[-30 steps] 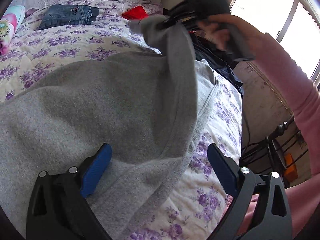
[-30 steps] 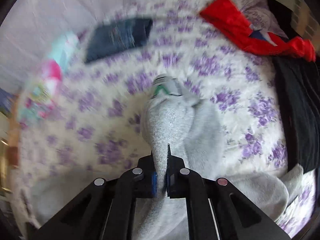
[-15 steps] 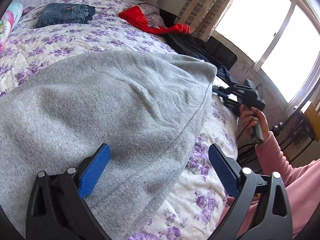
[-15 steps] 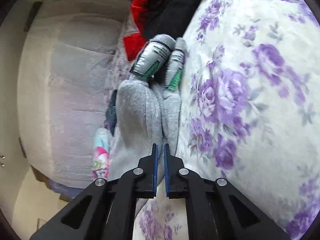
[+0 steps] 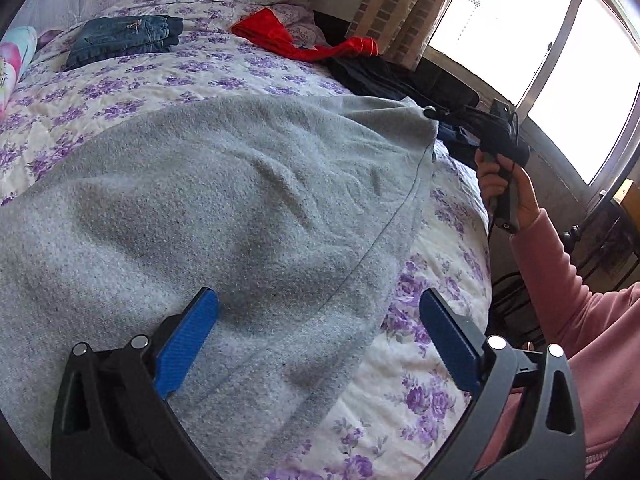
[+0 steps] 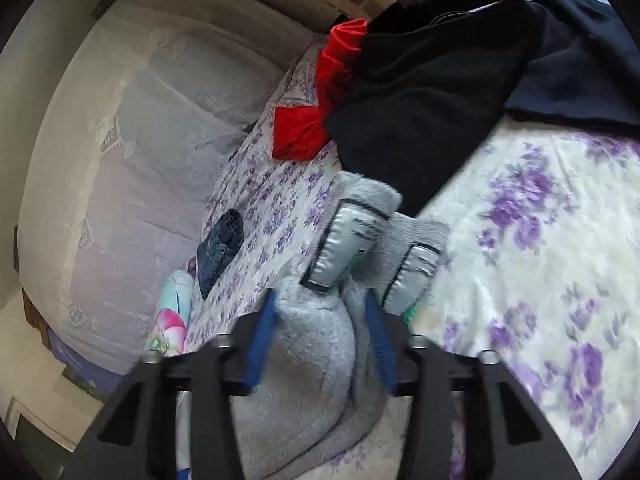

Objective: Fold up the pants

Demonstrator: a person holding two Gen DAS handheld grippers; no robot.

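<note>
Grey fleece pants (image 5: 224,216) lie spread over the floral bedspread (image 5: 168,76). My left gripper (image 5: 320,340) is open and hovers over the near part of the pants, one blue pad above the fabric, the other above the bedspread. In the right wrist view my right gripper (image 6: 320,336) is open, its blue pads either side of the grey cuff end (image 6: 316,340), where silver labels (image 6: 348,248) show. In the left wrist view the right gripper (image 5: 436,114) sits at the far corner of the pants.
Folded blue jeans (image 5: 124,38) lie at the far left of the bed. A red garment (image 5: 296,46) and dark clothes (image 6: 432,92) lie at the far right. A colourful pillow (image 5: 12,60) is at the left edge. Pillows (image 6: 160,128) stand at the head. A window (image 5: 552,52) is to the right.
My right gripper brought the grey leg down across the bed to the right edge, then opened its jaws around the cuff. The pants now lie flat. My left gripper stayed open and nearly still.
</note>
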